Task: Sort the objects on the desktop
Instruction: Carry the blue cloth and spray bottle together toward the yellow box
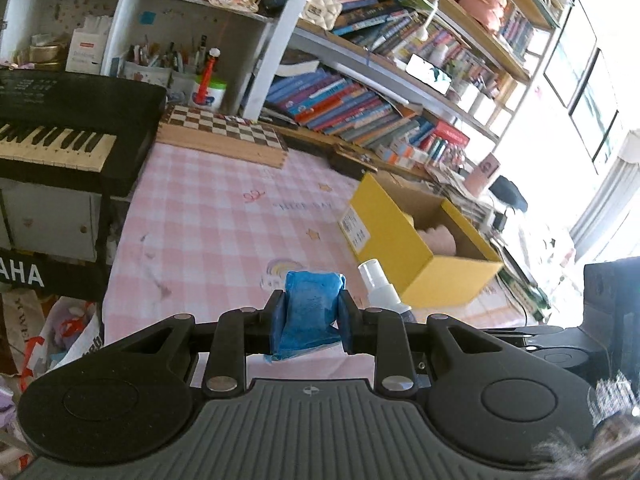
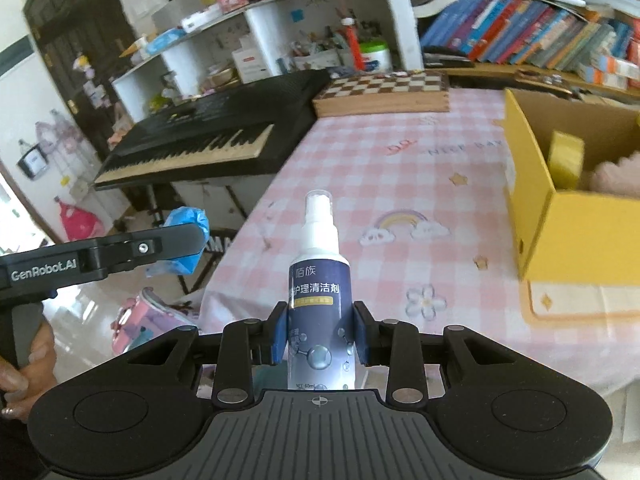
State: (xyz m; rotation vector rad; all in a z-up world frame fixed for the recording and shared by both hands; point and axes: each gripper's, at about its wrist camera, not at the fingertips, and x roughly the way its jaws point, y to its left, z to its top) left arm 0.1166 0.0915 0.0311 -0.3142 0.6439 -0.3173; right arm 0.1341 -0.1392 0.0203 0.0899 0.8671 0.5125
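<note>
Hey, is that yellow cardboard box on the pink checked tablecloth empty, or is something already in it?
Not empty. The open-topped yellow box already holds a yellow block and something pink and fluffy.

black keyboard (image 2: 200,140), chessboard (image 2: 384,84), bookshelves (image 1: 384,92)

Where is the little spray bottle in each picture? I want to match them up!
Left wrist view: the spray bottle peeks up at lower middle, right of the blue packet, in front of the yellow box.
Right wrist view: it stands at bottom centre, gripped by the right claw.
Shared landmark: the chessboard at the table's far end.
</note>
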